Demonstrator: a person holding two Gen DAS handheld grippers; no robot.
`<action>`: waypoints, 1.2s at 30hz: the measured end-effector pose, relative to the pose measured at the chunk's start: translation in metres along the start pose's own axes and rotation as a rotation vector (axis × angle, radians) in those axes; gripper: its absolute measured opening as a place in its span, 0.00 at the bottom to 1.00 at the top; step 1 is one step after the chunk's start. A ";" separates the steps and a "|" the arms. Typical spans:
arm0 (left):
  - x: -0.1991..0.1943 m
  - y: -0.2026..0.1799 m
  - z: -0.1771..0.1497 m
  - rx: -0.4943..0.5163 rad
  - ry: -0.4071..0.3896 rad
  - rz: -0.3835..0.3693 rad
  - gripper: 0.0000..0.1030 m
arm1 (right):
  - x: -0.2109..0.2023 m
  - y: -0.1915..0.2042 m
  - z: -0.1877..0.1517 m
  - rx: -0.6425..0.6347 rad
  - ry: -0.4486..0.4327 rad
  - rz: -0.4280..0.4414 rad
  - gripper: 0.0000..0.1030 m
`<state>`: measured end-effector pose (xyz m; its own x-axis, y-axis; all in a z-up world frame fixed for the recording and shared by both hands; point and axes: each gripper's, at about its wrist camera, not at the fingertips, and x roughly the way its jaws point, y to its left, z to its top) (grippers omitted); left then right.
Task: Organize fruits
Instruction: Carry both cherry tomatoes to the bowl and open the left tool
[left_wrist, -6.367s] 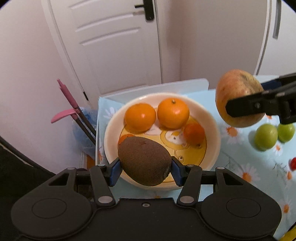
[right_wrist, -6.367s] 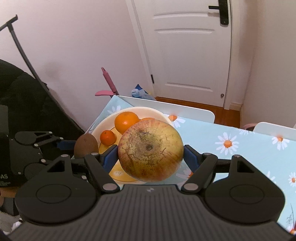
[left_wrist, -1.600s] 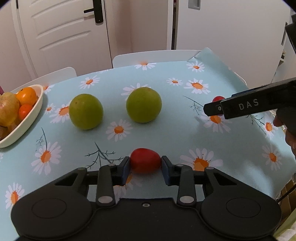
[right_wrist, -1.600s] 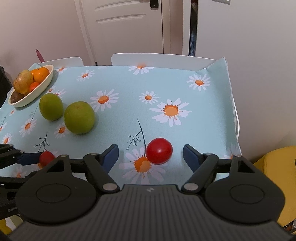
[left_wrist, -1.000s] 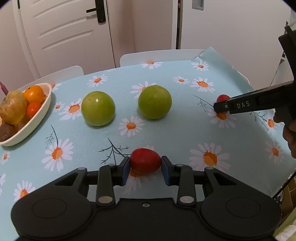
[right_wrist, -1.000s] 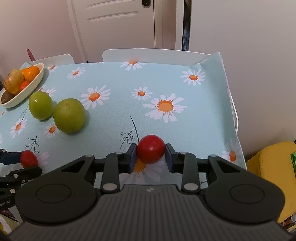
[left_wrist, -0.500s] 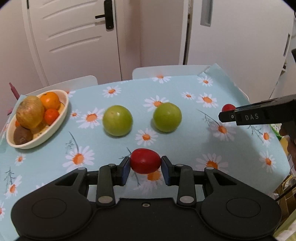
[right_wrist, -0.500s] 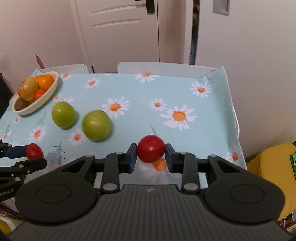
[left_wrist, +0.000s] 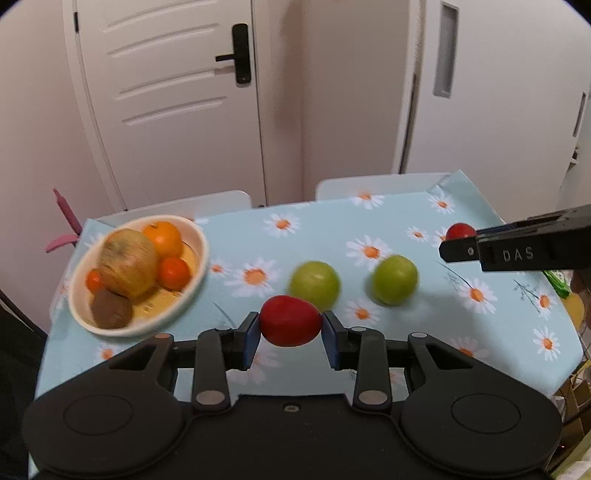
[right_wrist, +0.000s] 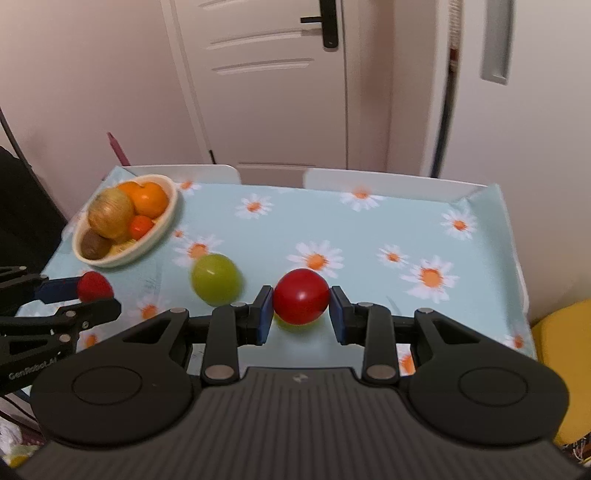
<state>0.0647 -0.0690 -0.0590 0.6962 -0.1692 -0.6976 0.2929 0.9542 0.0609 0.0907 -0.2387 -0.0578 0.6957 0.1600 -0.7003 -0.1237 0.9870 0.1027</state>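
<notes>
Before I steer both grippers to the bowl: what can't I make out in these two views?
- Second green fruit, right wrist view: nearly all hidden behind the red tomato in the right gripper.
- Bowl floor, both views: covered by the piled fruit.
- Table near edge, both views: hidden by the gripper bodies.
- Green fruits, left wrist view: motion-blurred, kind unclear.

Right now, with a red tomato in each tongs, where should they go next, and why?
Probably carry both toward the cream oval bowl at the table's far left corner. The left tongs are shut on an oval red tomato and the right tongs on a round red tomato, both off the cloth. The bowl already holds the other gathered fruit, though it looks rather full.
</notes>
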 end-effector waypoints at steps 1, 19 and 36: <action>-0.001 0.005 0.002 -0.001 -0.003 0.003 0.38 | 0.000 0.006 0.002 -0.001 0.000 0.005 0.46; 0.010 0.130 0.010 -0.073 0.001 0.058 0.38 | 0.052 0.126 0.048 -0.056 0.022 0.077 0.46; 0.065 0.221 0.011 -0.056 0.041 0.092 0.38 | 0.109 0.208 0.047 -0.080 0.090 0.101 0.46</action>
<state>0.1820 0.1283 -0.0837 0.6908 -0.0717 -0.7195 0.1914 0.9777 0.0864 0.1737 -0.0152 -0.0796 0.6107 0.2531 -0.7503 -0.2488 0.9609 0.1216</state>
